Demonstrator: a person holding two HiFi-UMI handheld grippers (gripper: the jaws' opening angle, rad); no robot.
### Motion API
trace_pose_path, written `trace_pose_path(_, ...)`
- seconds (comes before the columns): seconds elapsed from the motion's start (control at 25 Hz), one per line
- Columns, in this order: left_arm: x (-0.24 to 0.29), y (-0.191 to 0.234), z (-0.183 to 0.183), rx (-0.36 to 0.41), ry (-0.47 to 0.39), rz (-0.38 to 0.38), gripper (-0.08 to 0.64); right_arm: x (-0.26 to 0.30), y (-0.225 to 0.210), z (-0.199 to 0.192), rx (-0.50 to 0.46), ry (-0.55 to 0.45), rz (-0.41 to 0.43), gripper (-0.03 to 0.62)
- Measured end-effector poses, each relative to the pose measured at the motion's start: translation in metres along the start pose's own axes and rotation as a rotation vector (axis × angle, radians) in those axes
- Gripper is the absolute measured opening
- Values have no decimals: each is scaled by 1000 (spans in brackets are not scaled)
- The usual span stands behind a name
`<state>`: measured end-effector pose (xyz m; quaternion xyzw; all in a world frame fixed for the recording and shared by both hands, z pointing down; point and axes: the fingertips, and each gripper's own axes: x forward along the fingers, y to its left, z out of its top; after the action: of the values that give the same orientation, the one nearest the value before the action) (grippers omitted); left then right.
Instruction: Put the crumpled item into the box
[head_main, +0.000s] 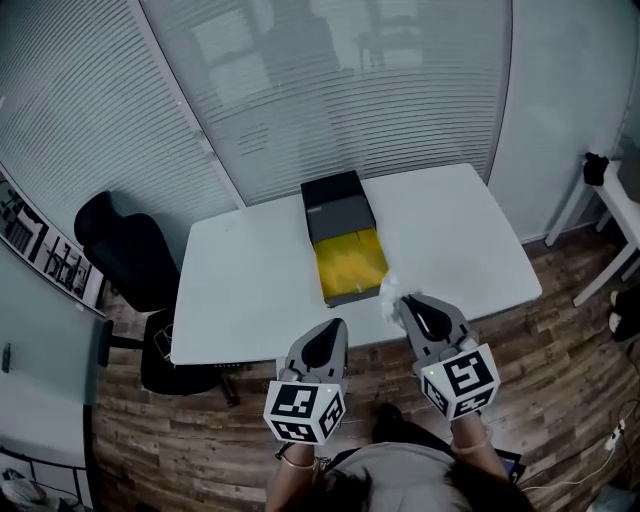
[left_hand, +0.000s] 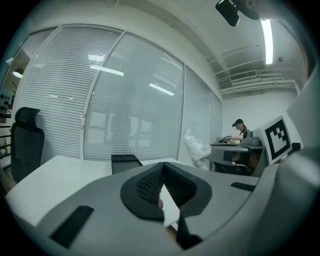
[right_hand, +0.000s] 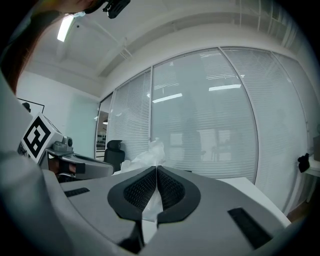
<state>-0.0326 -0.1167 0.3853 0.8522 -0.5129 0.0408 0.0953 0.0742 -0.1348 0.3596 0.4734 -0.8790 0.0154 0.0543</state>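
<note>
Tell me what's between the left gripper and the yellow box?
Nothing but bare white table. The head view shows an empty strip of tabletop between the left gripper and the box.

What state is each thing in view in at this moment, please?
box: open, lid folded back, on the table.
crumpled item: pinched in the right tool, outside the box.
right tool: shut on the crumpled item.
left tool: shut, empty.
</note>
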Motion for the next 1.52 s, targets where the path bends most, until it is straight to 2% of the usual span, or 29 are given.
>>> trace_pose_path(0.28,28,14,-2,-51,8,47,17,32,-21,-4,-38,17,39,31)
trace_pose_path(0.68,42,35,-6,-49,32,91,17,64,-33,-10,-44,16,53,31)
trace_pose_path(1.12,85,77,9,-39,24,88,17,120,-46,-16,-87,49,61,31)
trace_pose_path(1.52,114,112,16,-46,7,78,17,173,-37,-23,-181,93,123,31)
